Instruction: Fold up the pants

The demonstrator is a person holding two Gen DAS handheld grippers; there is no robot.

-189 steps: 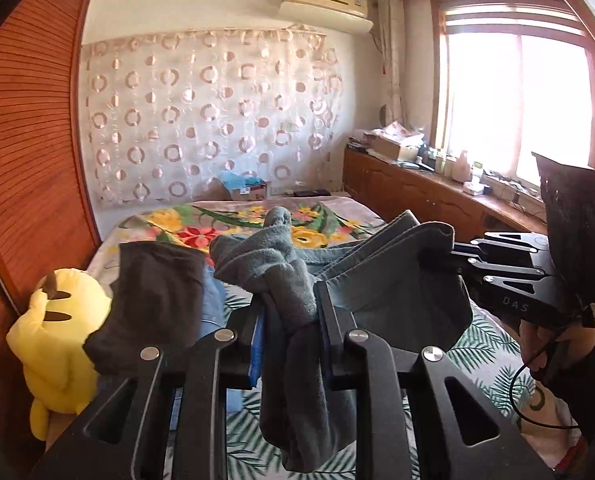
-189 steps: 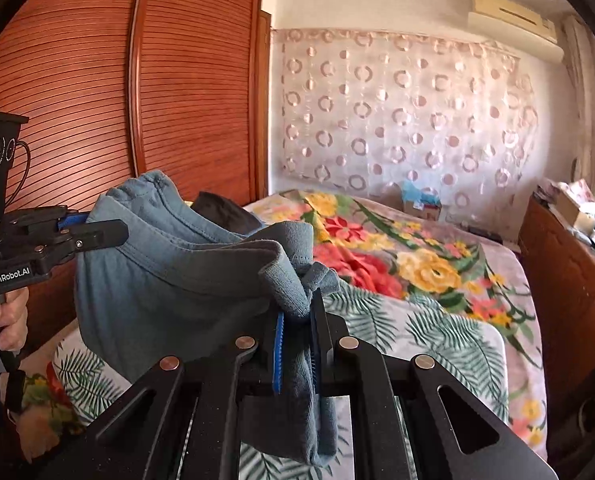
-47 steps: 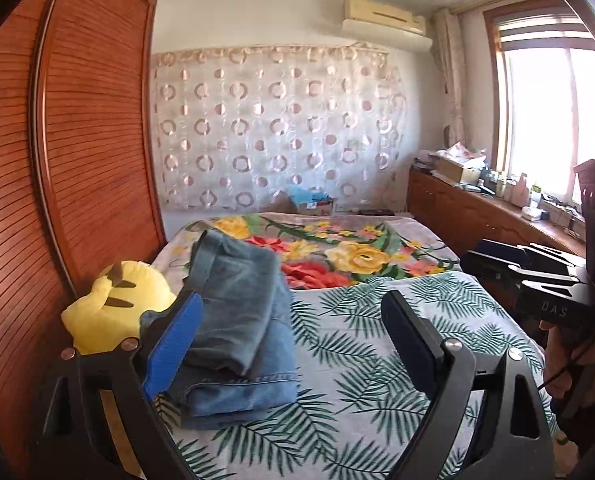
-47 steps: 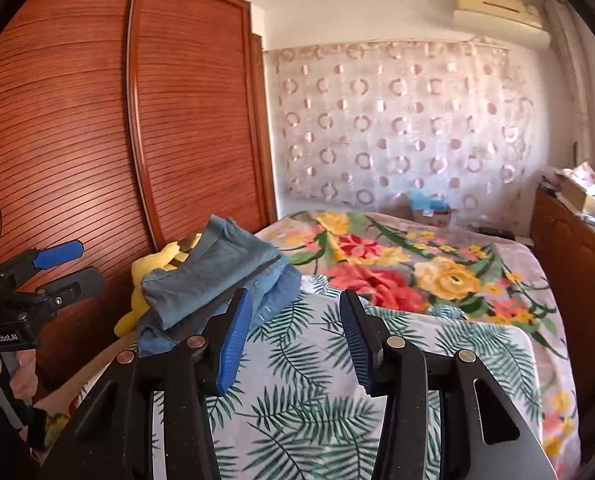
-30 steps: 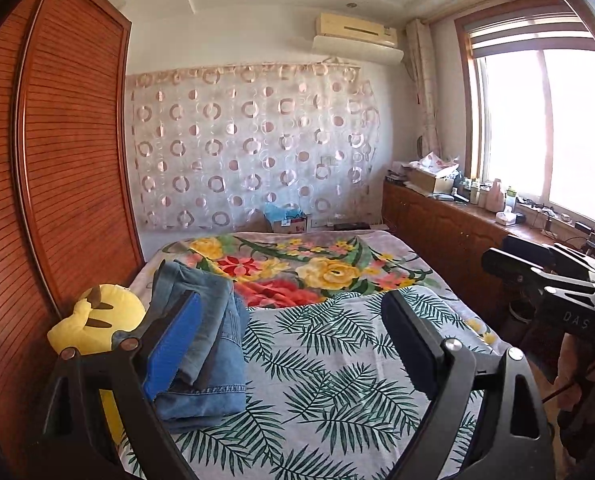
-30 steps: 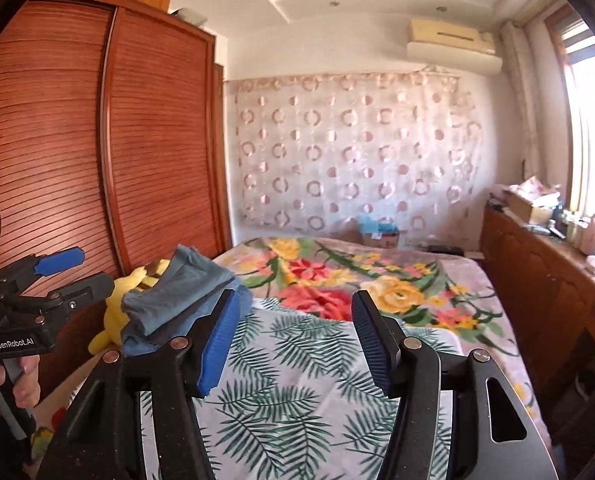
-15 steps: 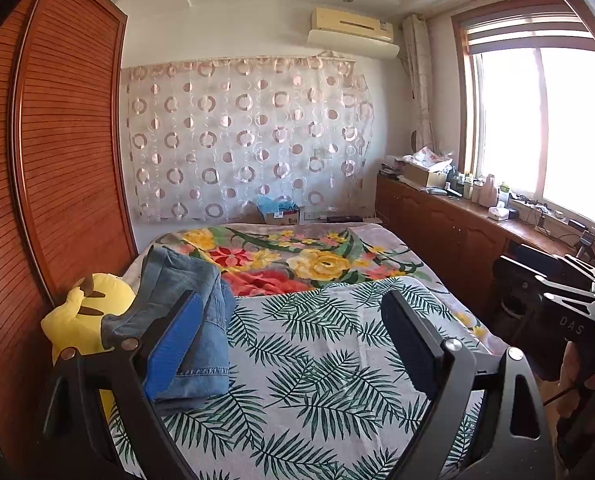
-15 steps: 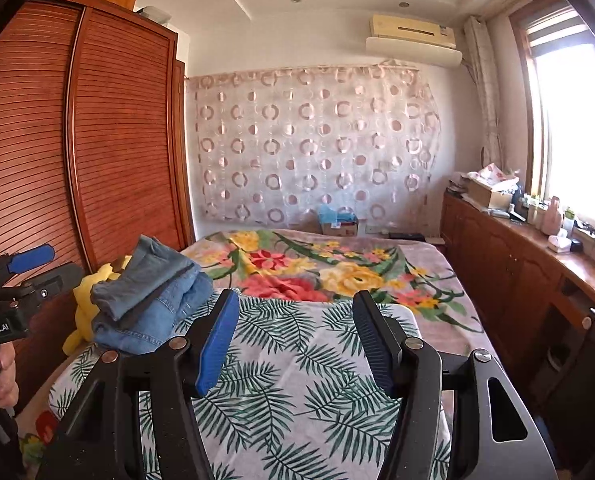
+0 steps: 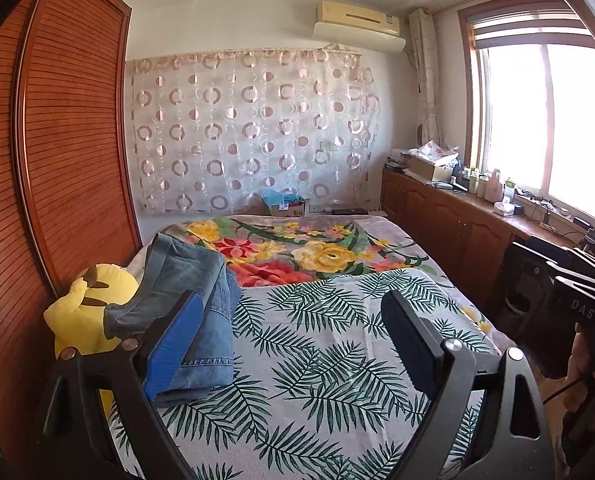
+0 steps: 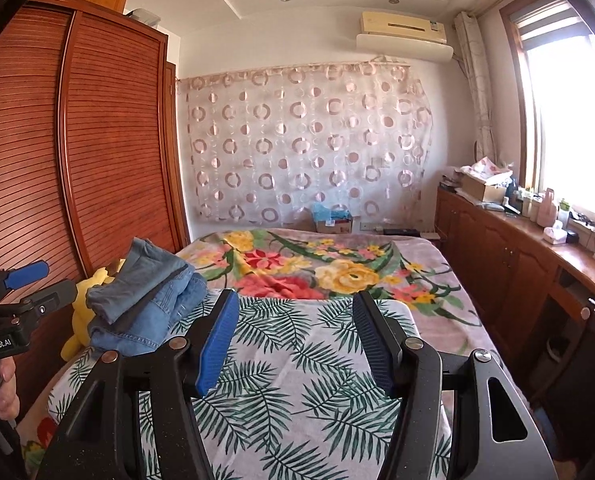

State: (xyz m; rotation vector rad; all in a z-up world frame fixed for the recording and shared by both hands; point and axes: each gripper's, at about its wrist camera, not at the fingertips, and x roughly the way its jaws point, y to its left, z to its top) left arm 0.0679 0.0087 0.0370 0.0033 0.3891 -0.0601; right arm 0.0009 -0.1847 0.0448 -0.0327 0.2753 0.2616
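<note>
Our left gripper [image 9: 293,340] and right gripper [image 10: 293,336] gape wide, holding nothing. The folded blue denim pants [image 9: 189,300] lie beside the yellow plush toy [image 9: 77,312]. We judge them heavy, floppy; grasp the thick folded edge.

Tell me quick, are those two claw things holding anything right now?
Left gripper: open, holding nothing.
Right gripper: open, holding nothing.
The folded jeans lie on the bed, clear of both.
</note>
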